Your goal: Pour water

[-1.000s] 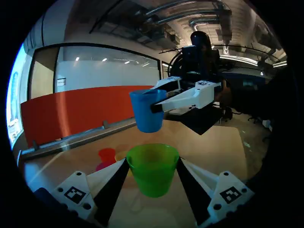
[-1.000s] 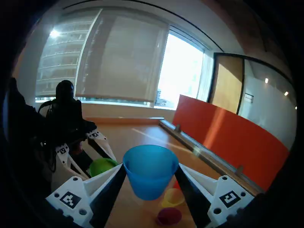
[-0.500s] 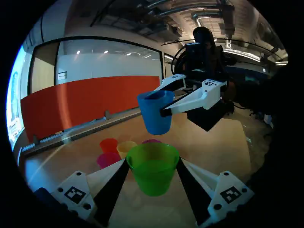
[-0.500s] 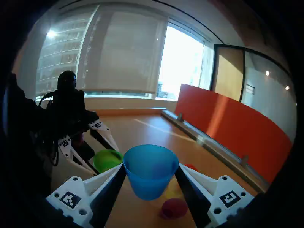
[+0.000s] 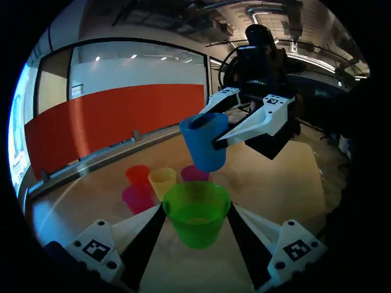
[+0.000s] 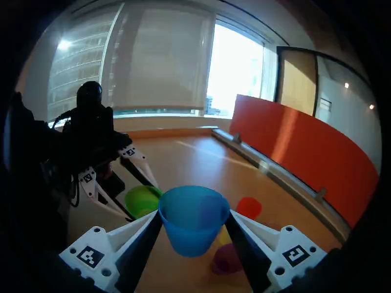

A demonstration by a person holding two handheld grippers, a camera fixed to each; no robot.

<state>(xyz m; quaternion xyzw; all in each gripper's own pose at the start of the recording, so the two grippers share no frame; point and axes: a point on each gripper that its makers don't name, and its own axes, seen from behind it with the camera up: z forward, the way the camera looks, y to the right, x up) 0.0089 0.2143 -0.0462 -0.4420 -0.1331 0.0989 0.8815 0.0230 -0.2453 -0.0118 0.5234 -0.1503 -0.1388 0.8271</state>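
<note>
Jaws clamp smooth, tapered green cup [image 5: 196, 222] and blue cup [image 6: 193, 227].

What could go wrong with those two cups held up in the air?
1. The blue cup in the right tongs is tilted, yet seems beside rather than over the green cup. Water poured now could miss and wet the table.
2. Four small cups, like the yellow cup, stand just beyond. A spill or low swing might hit them.
3. The left tongs only pinch the green cup's sides, so added weight may make it slip.
</note>
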